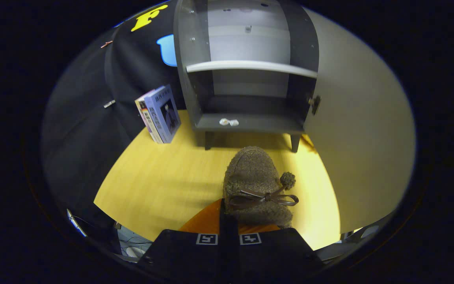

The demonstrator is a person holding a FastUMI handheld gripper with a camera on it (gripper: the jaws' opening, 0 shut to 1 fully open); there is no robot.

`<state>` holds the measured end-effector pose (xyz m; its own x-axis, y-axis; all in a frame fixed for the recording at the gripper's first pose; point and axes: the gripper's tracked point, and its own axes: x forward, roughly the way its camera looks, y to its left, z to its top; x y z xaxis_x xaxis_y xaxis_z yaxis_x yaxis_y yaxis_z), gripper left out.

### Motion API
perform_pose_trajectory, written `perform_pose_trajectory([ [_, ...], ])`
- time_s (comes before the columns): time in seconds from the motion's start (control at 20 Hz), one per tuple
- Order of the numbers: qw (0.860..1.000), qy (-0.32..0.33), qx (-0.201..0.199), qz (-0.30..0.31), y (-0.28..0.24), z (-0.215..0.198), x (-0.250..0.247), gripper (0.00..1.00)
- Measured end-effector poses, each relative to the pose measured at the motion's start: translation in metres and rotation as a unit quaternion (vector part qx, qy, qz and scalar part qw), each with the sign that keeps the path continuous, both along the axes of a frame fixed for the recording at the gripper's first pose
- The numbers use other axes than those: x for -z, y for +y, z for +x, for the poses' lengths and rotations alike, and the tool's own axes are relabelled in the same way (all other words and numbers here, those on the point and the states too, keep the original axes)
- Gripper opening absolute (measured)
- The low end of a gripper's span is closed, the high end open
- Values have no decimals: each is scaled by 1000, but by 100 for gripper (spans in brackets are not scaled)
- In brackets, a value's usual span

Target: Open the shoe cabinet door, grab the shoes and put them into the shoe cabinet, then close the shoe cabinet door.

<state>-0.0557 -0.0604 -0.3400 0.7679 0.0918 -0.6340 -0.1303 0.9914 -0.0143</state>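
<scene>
A fuzzy brown shoe [255,173] with a dark ribbon bow and a pompom juts forward from my gripper [229,236]. Both fingers are pressed together on its heel rim, where the orange lining [207,223] shows. The shoe hangs above the yellow wooden surface [160,185], just short of the dark shoe cabinet [195,98]. The cabinet stands open, and its pale door [353,118] is swung out to the right. Inside are a light shelf [250,66] and a dark lower compartment [250,104] with nothing on its floor.
A small white object [229,122] lies on the cabinet's bottom front lip. Two or three books [160,114] lean upright left of the cabinet. The cabinet stands on short legs [294,142].
</scene>
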Motion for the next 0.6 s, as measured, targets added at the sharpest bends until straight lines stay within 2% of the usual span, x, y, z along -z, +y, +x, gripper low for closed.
perform_pose_trajectory([
  [0.15,999,-38,-22,5,3,8,-60,5],
  [0.3,998,-63,-26,7,1,23,-105,5],
  [0.6,996,-92,-23,-4,-1,68,-163,5],
])
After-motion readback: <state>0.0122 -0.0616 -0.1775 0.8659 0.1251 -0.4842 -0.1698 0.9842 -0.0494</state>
